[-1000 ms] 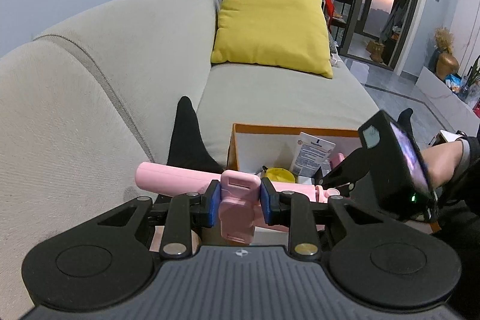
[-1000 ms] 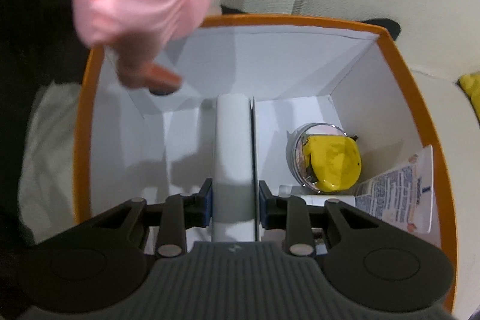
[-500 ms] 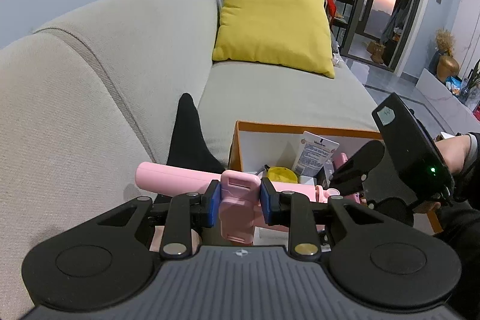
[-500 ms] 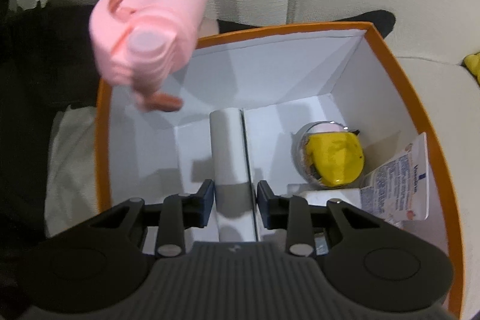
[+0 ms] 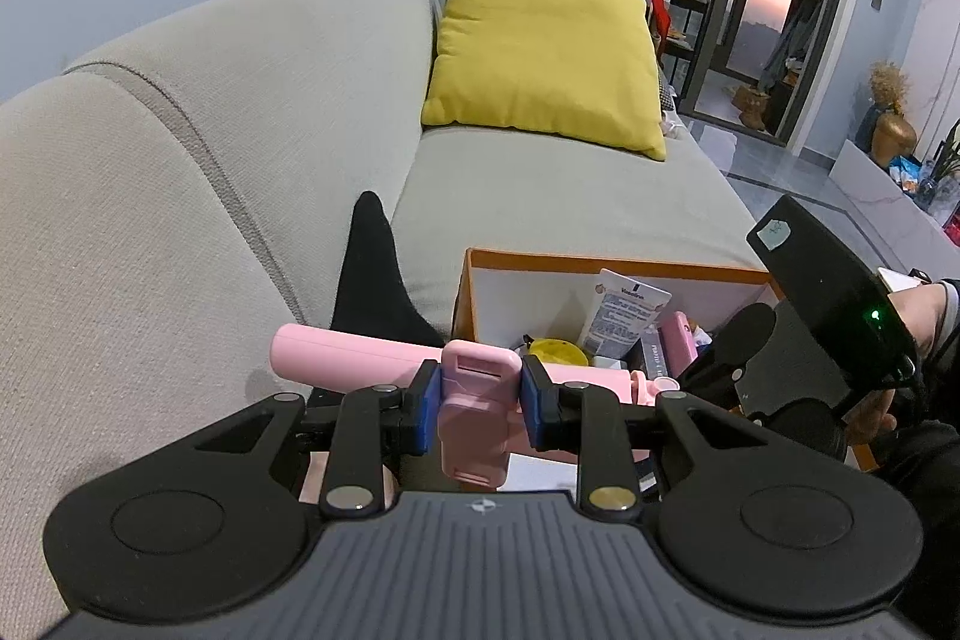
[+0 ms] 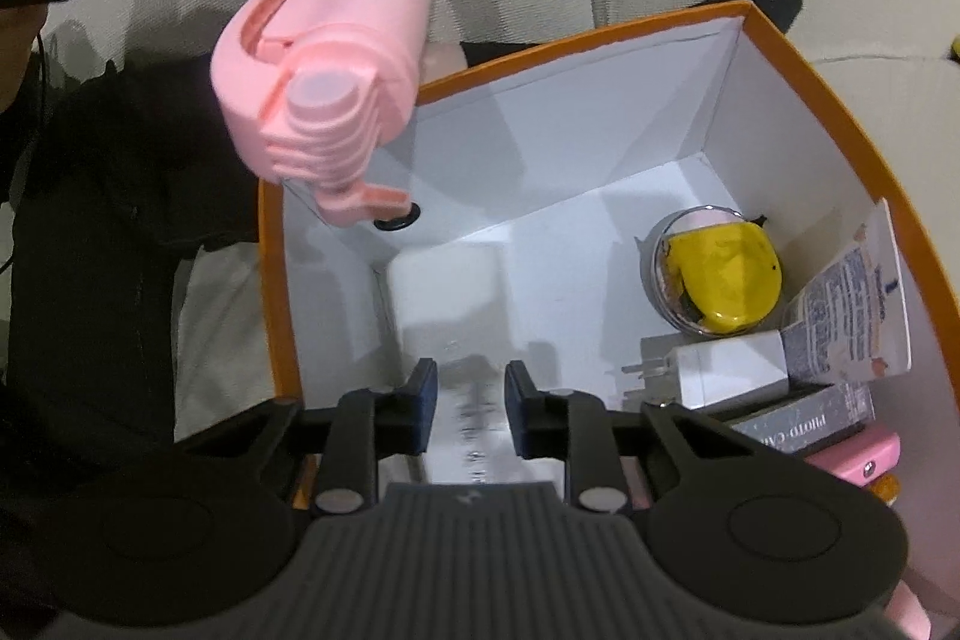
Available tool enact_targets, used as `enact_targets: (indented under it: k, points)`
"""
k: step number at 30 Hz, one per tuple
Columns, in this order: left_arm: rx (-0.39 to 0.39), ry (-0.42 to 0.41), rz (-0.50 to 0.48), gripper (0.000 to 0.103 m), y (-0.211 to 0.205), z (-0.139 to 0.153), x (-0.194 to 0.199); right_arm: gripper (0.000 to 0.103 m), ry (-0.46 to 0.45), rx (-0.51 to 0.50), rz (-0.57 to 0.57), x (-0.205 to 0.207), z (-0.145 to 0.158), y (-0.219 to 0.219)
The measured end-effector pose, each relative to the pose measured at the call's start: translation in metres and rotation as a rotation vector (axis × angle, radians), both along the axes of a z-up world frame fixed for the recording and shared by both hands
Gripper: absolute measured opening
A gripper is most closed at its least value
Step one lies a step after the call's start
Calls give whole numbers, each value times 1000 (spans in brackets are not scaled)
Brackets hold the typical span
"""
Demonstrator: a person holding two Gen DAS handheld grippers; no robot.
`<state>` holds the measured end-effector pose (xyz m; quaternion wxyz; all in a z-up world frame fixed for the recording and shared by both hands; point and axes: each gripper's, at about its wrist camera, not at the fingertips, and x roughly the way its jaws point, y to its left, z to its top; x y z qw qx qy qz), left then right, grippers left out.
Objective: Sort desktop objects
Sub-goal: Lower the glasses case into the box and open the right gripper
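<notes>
My left gripper (image 5: 479,409) is shut on a pink selfie stick (image 5: 354,357) and holds it crosswise above the near left corner of the orange-rimmed white box (image 5: 618,265). In the right wrist view the pink stick (image 6: 336,82) hangs over the box's left wall (image 6: 273,292). My right gripper (image 6: 465,409) is open above the box. A white flat box (image 6: 444,304) lies blurred on the floor of the orange box just beyond its fingers.
Inside the box lie a yellow object in a round tin (image 6: 717,271), a white charger (image 6: 720,370), a cream tube (image 6: 852,316) and a grey card box (image 6: 804,418). The box sits on a grey sofa (image 5: 180,172) with a yellow cushion (image 5: 546,58).
My right gripper has opened and pulled back, letting go of the white flat box, which now lies in the orange box. The left gripper with the pink stick has barely moved.
</notes>
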<state>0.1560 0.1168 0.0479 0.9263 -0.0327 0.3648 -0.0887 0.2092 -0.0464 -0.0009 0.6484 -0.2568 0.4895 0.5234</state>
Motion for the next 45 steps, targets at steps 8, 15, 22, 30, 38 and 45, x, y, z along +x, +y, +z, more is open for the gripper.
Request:
enact_targets:
  k: [8,15,22,30,38,45]
  points:
    - [0,-9,-26,32,-8,4,0,25,-43,-121,-37,10,3,-9]
    - [-3,-23,-77,32,-22,12,0,15,-54,-249,-35,26,-8,-29]
    - [-35,14,-134,32,-48,12,2,9,-72,-333,104,27,-29,-53]
    - [-55,60,-121,31,-66,1,10,4,-68,-227,130,28,-31,-55]
    - [-66,109,-103,31,-77,-10,11,5,-57,-128,103,33,-27,-58]
    - [-3,177,-113,31,-98,-33,15,7,-128,-74,77,25,8,-87]
